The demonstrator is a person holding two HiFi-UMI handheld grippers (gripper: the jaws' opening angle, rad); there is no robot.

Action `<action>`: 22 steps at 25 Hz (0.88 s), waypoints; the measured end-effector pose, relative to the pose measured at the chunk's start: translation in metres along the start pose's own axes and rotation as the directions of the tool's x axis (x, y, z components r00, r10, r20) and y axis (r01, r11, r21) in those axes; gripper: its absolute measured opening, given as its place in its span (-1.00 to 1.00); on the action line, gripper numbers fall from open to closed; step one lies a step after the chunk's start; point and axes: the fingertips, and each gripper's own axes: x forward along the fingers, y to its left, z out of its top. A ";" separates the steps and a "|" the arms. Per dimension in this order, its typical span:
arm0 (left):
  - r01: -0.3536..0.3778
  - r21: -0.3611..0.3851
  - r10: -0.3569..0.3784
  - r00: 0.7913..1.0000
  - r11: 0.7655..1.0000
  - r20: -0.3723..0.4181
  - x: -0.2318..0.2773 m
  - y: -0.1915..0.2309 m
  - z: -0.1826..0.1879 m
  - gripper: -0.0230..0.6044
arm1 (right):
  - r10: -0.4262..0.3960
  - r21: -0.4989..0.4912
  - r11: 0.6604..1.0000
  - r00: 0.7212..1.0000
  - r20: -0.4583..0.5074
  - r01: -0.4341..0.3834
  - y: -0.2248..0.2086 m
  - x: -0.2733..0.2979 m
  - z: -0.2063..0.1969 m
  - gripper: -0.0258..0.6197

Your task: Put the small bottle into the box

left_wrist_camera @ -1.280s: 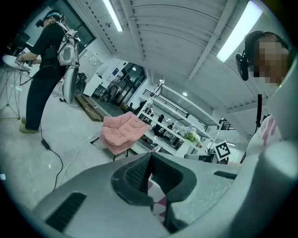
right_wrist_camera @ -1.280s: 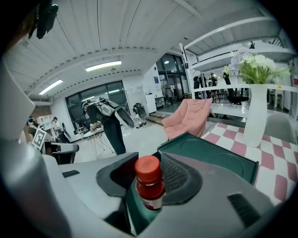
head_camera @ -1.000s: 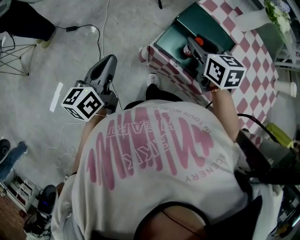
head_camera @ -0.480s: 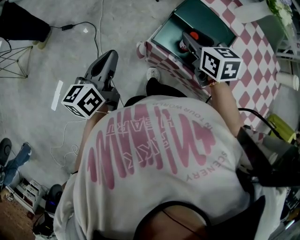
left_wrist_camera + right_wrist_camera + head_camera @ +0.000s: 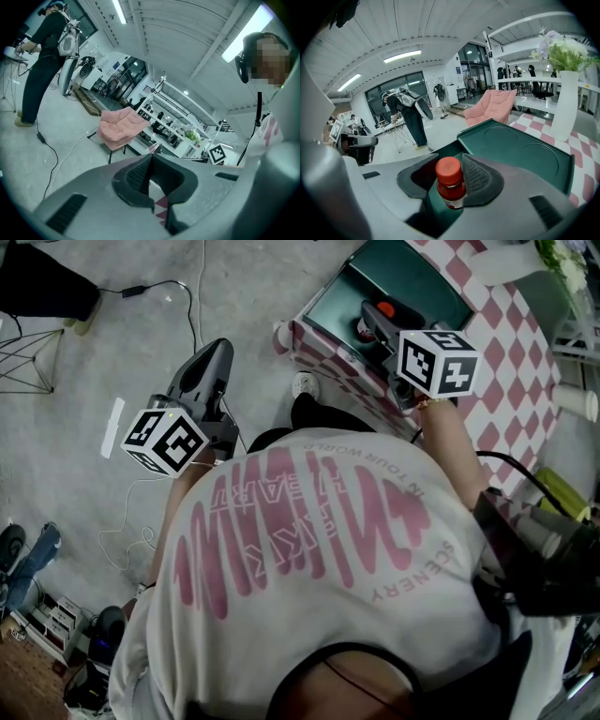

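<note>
Over the box (image 5: 525, 150) on the worktop (image 5: 506, 362), my right tongs (image 5: 449, 176) are clamped on the small bottle (image 5: 451, 187), left tongs (image 5: 149, 161) together, empty; released this tilted, it may topple.

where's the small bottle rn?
Right gripper view, centre: the small bottle stands red cap up, gripped by the right hand-held gripper, over the open green box at the edge of the checkered table.

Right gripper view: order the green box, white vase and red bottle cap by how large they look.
1. green box
2. white vase
3. red cap, though it is nearest the camera
</note>
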 end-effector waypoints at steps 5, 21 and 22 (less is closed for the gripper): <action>-0.012 -0.001 0.012 1.000 1.000 0.010 -0.006 0.001 0.001 -0.90 | -0.006 -0.009 1.000 1.000 -0.007 0.006 0.000 0.001 -0.002 -0.44; -0.031 0.056 0.030 0.999 0.998 0.016 -0.023 -0.007 -0.002 -0.90 | 0.010 0.011 1.000 1.000 -0.003 -0.010 0.005 -0.005 -0.008 -0.44; -0.030 0.062 0.029 0.999 0.998 0.014 -0.024 -0.008 -0.003 -0.90 | 0.010 0.014 1.000 1.000 -0.003 -0.010 0.005 -0.006 -0.010 -0.44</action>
